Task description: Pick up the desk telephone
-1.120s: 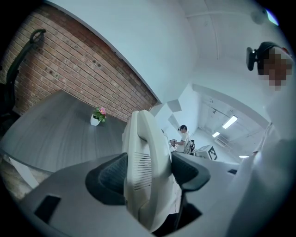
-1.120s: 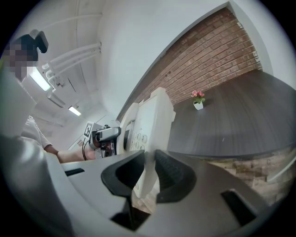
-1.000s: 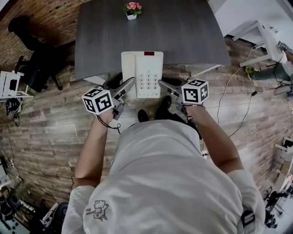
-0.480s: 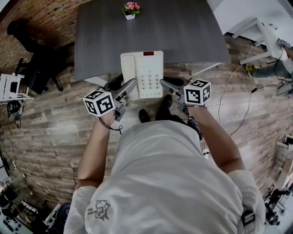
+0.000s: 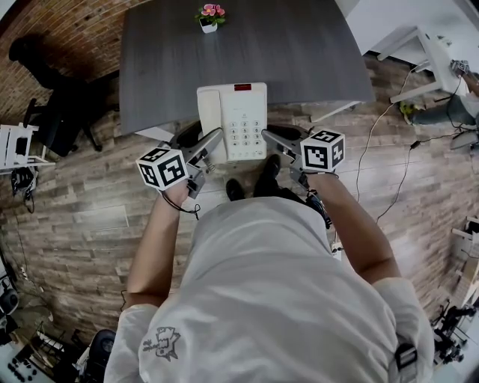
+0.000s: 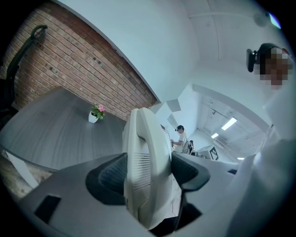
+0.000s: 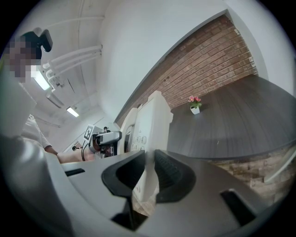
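Both my tools are clamped. My left gripper has its ribbed black pads pressed on either side of the handset end of the cream plastic desk telephone, the jaws standing wide around that thick part. My right gripper is pinched narrow on the thin right-hand edge of the same telephone, beside the keypad.

The telephone sits between my two grippers at the near edge of the dark grey, matt-topped table. Its far half, with the small red display, lies over the table top, and its near half reaches out past the edge, above the floor. I cannot tell whether its underside touches the table.

The table edge runs just behind my jaw tips on both sides, and the black-and-white marker cubes ride well clear of it, out over the floor. The table top beyond the telephone is bare up to a small white pot of pink flowers near the far edge, well apart from the telephone.

Under me is a floor of grey-brown wooden planks, with my dark shoes close to the table. A black office chair stands off to the left, thin cables trail on the right, and a red brick wall rises behind the table.
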`<state>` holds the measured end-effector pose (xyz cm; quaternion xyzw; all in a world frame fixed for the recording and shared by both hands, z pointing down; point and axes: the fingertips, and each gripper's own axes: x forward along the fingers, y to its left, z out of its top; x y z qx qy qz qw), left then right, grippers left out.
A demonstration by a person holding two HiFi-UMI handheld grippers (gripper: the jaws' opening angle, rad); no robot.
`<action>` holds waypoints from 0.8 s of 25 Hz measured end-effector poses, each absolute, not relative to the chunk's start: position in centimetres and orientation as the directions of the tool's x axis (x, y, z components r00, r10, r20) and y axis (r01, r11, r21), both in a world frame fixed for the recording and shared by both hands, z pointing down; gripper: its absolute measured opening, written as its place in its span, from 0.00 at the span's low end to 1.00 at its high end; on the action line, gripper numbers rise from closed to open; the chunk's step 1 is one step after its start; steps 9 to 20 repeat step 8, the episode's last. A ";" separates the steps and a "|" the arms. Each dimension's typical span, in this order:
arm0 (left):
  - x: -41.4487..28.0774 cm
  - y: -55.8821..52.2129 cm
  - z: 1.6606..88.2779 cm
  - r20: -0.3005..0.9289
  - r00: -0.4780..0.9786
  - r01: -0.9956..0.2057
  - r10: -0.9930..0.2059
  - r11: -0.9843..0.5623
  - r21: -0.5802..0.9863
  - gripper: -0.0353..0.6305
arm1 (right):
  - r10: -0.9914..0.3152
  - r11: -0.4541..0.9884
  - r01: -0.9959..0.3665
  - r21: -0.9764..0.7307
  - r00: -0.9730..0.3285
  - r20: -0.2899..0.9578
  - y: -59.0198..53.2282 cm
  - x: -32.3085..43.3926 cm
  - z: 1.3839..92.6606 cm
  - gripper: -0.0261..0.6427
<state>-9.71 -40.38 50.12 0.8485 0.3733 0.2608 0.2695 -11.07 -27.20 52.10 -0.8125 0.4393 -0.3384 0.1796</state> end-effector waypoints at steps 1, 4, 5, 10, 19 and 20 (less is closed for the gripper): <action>-9.7 -40.4 50.1 0.241 0.585 0.494 0.775 -0.576 0.652 0.52 | -0.835 -0.551 -0.591 -0.589 0.386 0.393 -27.2 -11.0 52.1 0.15; -9.7 -40.3 50.3 0.244 0.581 0.495 0.777 -0.575 0.651 0.52 | -0.832 -0.554 -0.587 -0.590 0.390 0.394 -27.2 -11.1 52.2 0.15; -9.7 -40.3 50.3 0.245 0.580 0.496 0.777 -0.575 0.650 0.52 | -0.832 -0.554 -0.586 -0.591 0.391 0.394 -27.2 -11.2 52.2 0.15; -9.8 -40.3 50.3 0.247 0.578 0.497 0.778 -0.576 0.649 0.52 | -0.832 -0.554 -0.585 -0.592 0.390 0.393 -27.2 -11.3 52.3 0.15; -9.8 -40.3 50.3 0.247 0.578 0.497 0.778 -0.576 0.649 0.52 | -0.832 -0.554 -0.585 -0.592 0.390 0.393 -27.2 -11.3 52.3 0.15; -9.8 -40.3 50.3 0.247 0.578 0.497 0.778 -0.576 0.649 0.52 | -0.832 -0.554 -0.585 -0.592 0.390 0.393 -27.2 -11.3 52.3 0.15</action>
